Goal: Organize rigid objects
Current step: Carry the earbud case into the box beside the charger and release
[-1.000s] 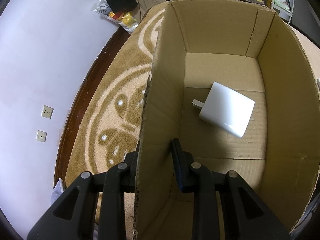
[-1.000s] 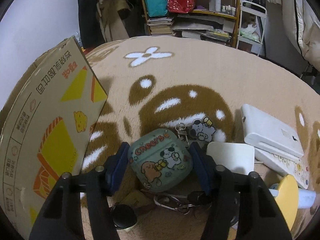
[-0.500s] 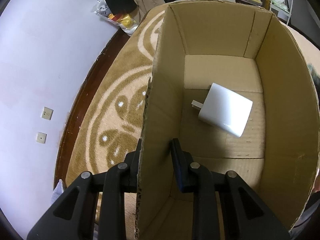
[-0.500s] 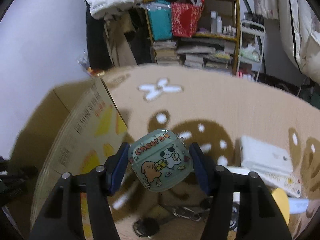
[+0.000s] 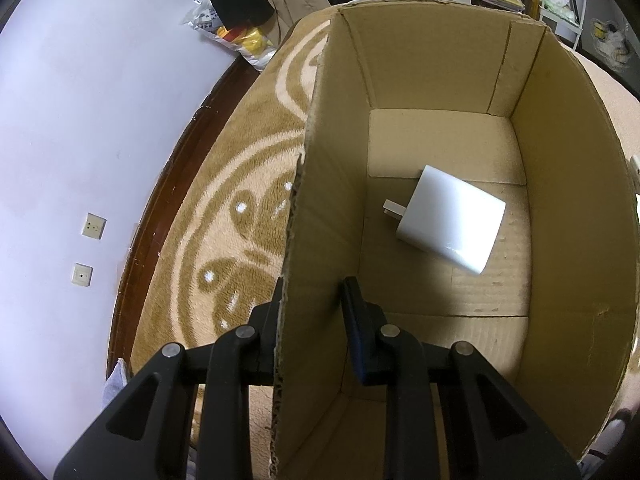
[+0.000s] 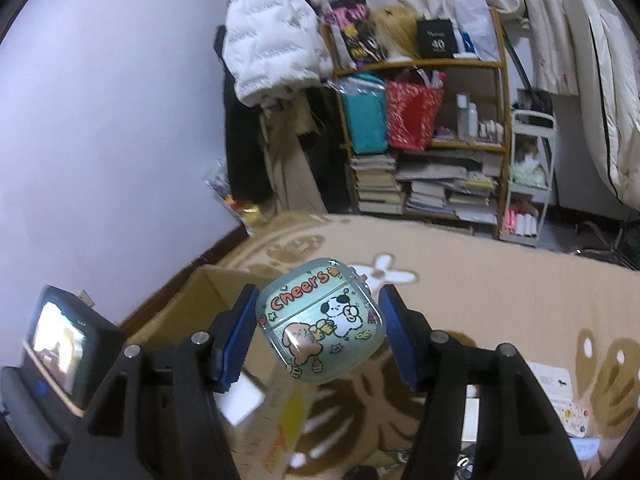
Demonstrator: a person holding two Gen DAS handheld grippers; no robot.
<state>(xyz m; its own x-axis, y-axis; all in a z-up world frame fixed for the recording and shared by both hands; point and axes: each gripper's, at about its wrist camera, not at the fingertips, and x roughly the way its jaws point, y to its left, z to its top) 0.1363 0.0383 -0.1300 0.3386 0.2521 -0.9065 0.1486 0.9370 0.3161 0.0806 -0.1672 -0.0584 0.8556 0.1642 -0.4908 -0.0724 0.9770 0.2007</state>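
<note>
Left gripper clamped on the near side wall of the cardboard box, one finger outside, one inside, apparently to keep the light box steady on the rug and its mouth facing up. Inside, lying flat on the bottom, a white charger, prongs toward the clamped wall; plenty of bare floor left around it.

Right gripper closed on a mint earbud case printed "Cheers" with cartoon dogs, pads pressing its two sides, case held clear above the rug and above the box's open corner. Carried high, probably to clear the box wall before going in. More loose items lying on the rug to the right, not yet sorted. At lower left of the right wrist view, the other gripper's body with its small lit screen.

Next, likely: over the rim, down beside the charger, then release. Risk: catching the rim.
</note>
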